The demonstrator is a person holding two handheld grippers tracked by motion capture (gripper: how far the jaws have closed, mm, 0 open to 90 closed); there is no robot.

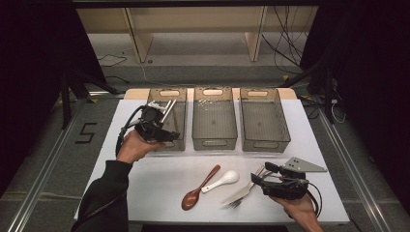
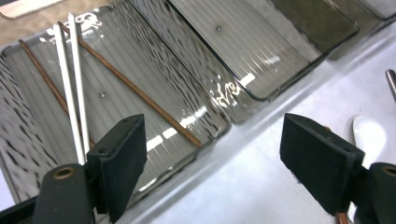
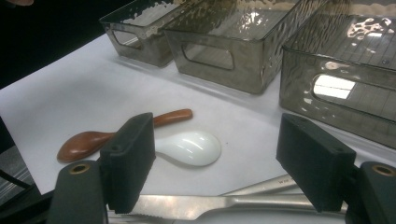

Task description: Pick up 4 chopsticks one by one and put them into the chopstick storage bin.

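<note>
Chopsticks (image 2: 74, 79) (two white, two brown) show inside left bin (image 2: 140, 84).

Your left arm wears a black sleeve (image 1: 104, 193). Each gripper, left (image 1: 162, 134) and right (image 1: 258, 177), is black with blocky jaws and brass-ringed screw holes; a black cable (image 1: 315, 195) loops at lower right, beside a grey triangular plate (image 1: 302, 166).
</note>
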